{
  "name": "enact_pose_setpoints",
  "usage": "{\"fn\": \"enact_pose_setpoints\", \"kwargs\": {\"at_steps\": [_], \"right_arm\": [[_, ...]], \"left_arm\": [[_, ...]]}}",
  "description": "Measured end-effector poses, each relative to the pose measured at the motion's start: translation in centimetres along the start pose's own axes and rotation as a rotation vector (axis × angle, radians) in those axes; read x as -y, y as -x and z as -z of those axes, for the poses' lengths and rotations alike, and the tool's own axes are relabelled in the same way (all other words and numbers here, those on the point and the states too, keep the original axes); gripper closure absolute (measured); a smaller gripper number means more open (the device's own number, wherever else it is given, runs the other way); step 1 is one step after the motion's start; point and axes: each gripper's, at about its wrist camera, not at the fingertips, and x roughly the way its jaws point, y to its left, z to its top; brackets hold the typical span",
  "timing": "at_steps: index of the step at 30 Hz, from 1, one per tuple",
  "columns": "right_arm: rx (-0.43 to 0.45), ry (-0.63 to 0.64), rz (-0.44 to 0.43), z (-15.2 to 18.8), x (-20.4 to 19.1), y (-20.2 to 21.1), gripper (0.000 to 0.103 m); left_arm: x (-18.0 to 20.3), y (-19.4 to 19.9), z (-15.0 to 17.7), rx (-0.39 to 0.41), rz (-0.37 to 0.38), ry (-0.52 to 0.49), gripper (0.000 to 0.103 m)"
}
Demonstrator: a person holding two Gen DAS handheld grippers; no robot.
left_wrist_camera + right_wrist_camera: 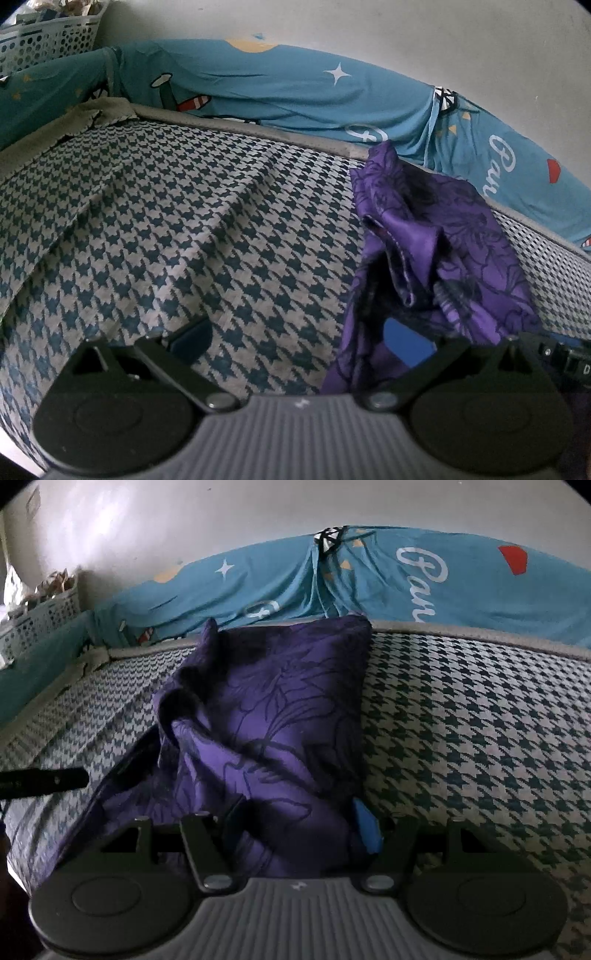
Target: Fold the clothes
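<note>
**Purple garment bunched on the houndstooth bed**

Purple satin with a dark floral print, the garment [266, 716] lies crumpled on the mattress, and we see it from both sides. In our right wrist view it rises as a rumpled heap straight ahead, reaching back to the grey piped edge of the mattress [480, 716]. Our right gripper [299, 819] stands with its jaws apart around the near end of the cloth; the blue pad [365, 827] on one finger touches the fabric, while the other finger is partly hidden by folds, so we cannot tell whether the cloth is pinched.

In our left wrist view the same garment [436, 236] sits to the right. Our left gripper [299, 332] has its jaws wide apart, one finger over bare houndstooth cover, the other under the draped purple edge.

Behind the mattress runs a teal printed sheet [280, 81] against a pale wall. A white perforated basket [48, 40] stands in the far left corner.
</note>
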Motion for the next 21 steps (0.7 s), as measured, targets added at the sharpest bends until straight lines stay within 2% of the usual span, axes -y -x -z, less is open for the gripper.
{"fn": "enact_pose_setpoints", "kwargs": {"at_steps": [3, 5, 7, 10, 15, 21], "right_arm": [[0.001, 0.014, 0.012, 0.4, -0.3, 0.6, 0.048], [0.003, 0.025, 0.018, 0.6, -0.5, 0.9, 0.056], [0.008, 0.038, 0.022, 0.8, -0.7, 1.2, 0.068], [0.022, 0.034, 0.029, 1.1, -0.7, 1.8, 0.077], [0.051, 0.035, 0.041, 1.3, -1.1, 2.8, 0.085], [0.100, 0.050, 0.039, 1.6, -2.4, 4.7, 0.089]], "left_arm": [[-0.1, -0.1, 0.0, -0.003, -0.004, 0.000, 0.000], [-0.1, -0.1, 0.0, 0.000, -0.004, 0.001, 0.000], [0.0, 0.0, 0.0, 0.002, -0.003, -0.004, 0.000], [0.1, 0.0, 0.0, 0.007, -0.005, -0.013, 0.000], [0.1, 0.2, 0.0, 0.017, -0.010, -0.021, 0.000], [-0.3, 0.3, -0.1, 0.027, -0.020, -0.018, 0.000]]}}
